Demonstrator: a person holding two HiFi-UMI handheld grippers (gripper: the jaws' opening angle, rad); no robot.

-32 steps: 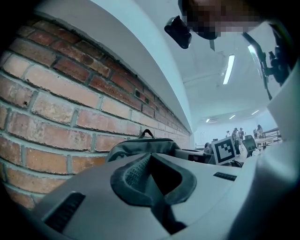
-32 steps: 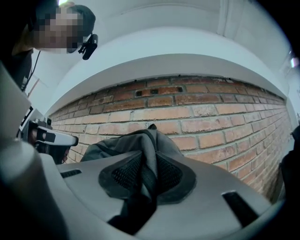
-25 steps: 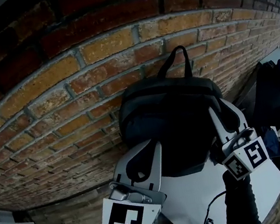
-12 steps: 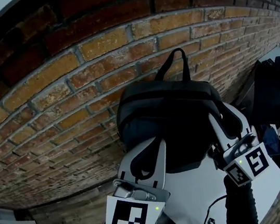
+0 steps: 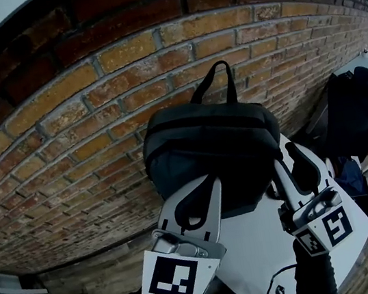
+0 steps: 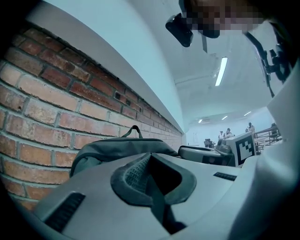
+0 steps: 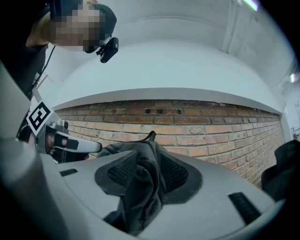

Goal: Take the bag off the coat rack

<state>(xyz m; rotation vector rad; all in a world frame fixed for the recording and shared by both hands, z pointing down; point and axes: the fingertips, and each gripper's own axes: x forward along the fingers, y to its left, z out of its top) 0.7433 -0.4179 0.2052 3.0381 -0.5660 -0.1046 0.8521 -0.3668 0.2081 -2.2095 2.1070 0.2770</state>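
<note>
At the brick wall (image 5: 63, 127), head view: the bag (image 5: 212, 152) is borne between left gripper (image 5: 201, 192) and right gripper (image 5: 289, 161), its handle (image 5: 218, 78) upright and free; no rack shows. The step is best done by drawing both hands back evenly, keeping the bag level. Both grippers reach forward, roughly level, one at each lower corner. Left gripper view: jaws together on a thin dark fold, seemingly of the bag. Right gripper view: jaws have just been opening somewhat, a thick fold of bag fabric pinched between the pads; firm this grip.
</note>
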